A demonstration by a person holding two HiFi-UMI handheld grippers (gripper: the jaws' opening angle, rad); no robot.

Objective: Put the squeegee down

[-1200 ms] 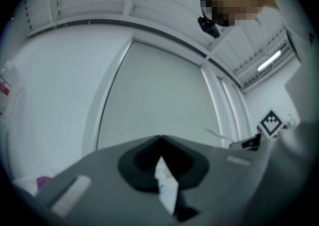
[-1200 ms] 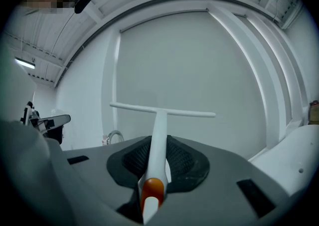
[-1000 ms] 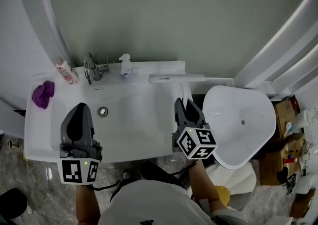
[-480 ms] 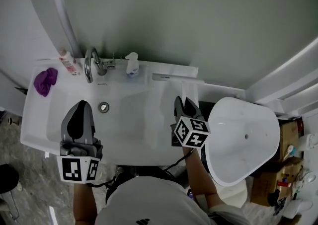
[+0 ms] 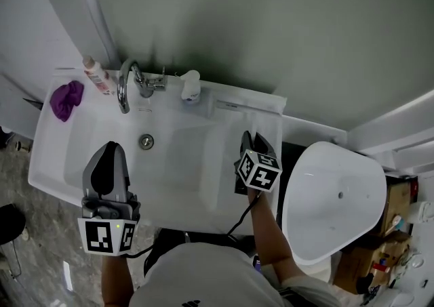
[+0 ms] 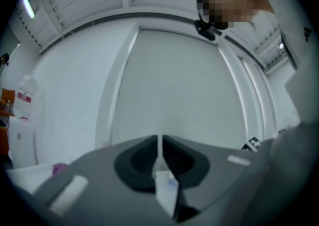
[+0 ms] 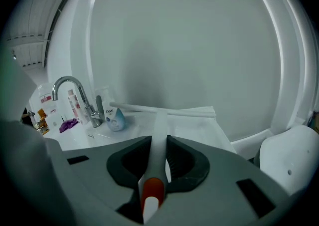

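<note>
Set-down step: the right claw [image 7: 158, 142] grips the squeegee [image 7: 157, 120] by its handle, blade at its 12 o'clock over the sink [image 5: 196, 190] ledge. The left claw [image 5: 110, 147], pinched closed, idles at 8 o'clock. Next, seemingly: lower, then release.

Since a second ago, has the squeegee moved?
Yes. The squeegee has dropped toward the sink's back rim; earlier its blade overhung the sink's right edge.
</note>
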